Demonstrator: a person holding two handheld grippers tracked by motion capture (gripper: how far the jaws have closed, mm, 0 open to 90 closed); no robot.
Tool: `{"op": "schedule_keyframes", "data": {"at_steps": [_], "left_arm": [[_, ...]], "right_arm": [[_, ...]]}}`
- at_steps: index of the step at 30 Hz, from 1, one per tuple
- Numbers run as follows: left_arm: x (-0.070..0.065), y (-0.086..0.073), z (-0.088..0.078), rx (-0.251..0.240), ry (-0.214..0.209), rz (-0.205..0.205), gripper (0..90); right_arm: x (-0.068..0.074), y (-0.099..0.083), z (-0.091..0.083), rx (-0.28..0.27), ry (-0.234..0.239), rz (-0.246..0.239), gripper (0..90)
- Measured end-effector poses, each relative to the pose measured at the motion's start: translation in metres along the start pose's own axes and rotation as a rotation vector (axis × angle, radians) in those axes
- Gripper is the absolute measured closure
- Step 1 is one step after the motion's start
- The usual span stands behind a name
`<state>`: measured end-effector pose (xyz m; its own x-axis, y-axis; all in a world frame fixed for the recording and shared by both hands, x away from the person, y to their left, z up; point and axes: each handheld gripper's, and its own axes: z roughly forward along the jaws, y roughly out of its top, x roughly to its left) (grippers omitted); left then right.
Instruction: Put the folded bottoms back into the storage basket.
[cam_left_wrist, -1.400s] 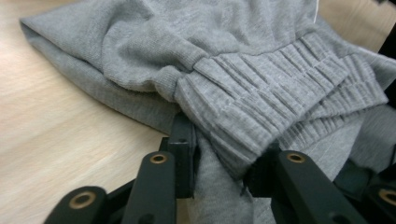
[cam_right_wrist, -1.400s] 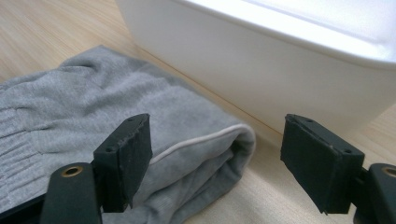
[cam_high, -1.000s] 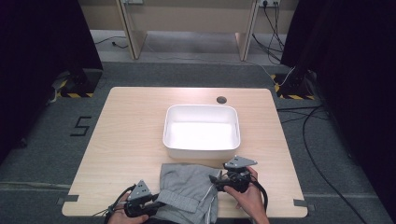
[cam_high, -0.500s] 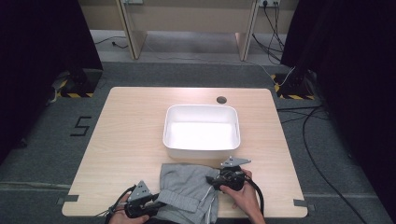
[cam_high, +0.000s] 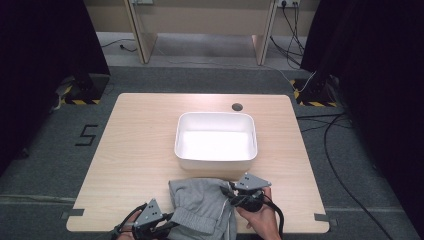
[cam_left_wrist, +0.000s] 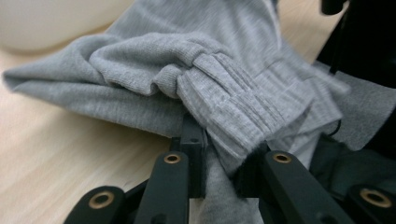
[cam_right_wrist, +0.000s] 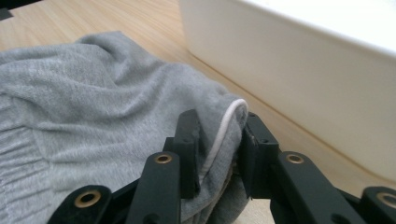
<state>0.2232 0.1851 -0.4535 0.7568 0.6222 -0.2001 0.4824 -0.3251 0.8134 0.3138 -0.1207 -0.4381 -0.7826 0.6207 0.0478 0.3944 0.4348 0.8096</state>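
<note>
A grey knitted garment (cam_high: 202, 207) lies bunched at the table's near edge, just in front of a white tub (cam_high: 216, 141). My left gripper (cam_high: 167, 227) is shut on its ribbed band (cam_left_wrist: 233, 109) at the garment's near left. My right gripper (cam_high: 231, 195) is shut on a folded edge with a white drawstring (cam_right_wrist: 219, 135), at the garment's right side beside the tub wall (cam_right_wrist: 299, 70). The same garment (cam_right_wrist: 84, 93) spreads to the left in the right gripper view.
The tub is empty and sits mid-table on the wooden tabletop (cam_high: 135, 145). A small dark round hole (cam_high: 237, 106) lies behind it. Cables (cam_high: 345, 125) run on the floor to the right. Bare wood extends to the left and far side.
The right gripper has shifted slightly toward the near edge and left, with the garment's right edge gathered more under it. The left gripper has stayed in place.
</note>
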Motion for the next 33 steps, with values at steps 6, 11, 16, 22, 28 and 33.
{"op": "schedule_keyframes", "data": {"at_steps": [6,11,16,22,28,33], "left_arm": [[-0.011,0.016,-0.014,-0.055,-0.031,0.033,76.8],[-0.01,0.023,-0.015,-0.057,-0.033,0.035,76.7],[-0.008,0.036,-0.018,-0.062,-0.04,0.053,76.6],[-0.004,0.053,-0.021,-0.088,-0.057,0.067,76.6],[0.002,0.081,-0.023,-0.093,-0.057,0.1,76.5],[0.006,0.104,-0.025,-0.105,-0.055,0.119,76.4]], "right_arm": [[0.013,0.021,-0.032,-0.075,-0.019,-0.073,72.8],[0.011,0.027,-0.039,-0.089,-0.026,-0.09,73.1],[0.006,0.033,-0.042,-0.085,-0.013,-0.08,73.6],[0.004,0.051,-0.052,-0.111,-0.03,-0.108,73.7],[-0.003,0.071,-0.058,-0.129,-0.019,-0.111,73.8],[-0.017,0.094,-0.062,-0.139,-0.014,-0.105,73.8]]}}
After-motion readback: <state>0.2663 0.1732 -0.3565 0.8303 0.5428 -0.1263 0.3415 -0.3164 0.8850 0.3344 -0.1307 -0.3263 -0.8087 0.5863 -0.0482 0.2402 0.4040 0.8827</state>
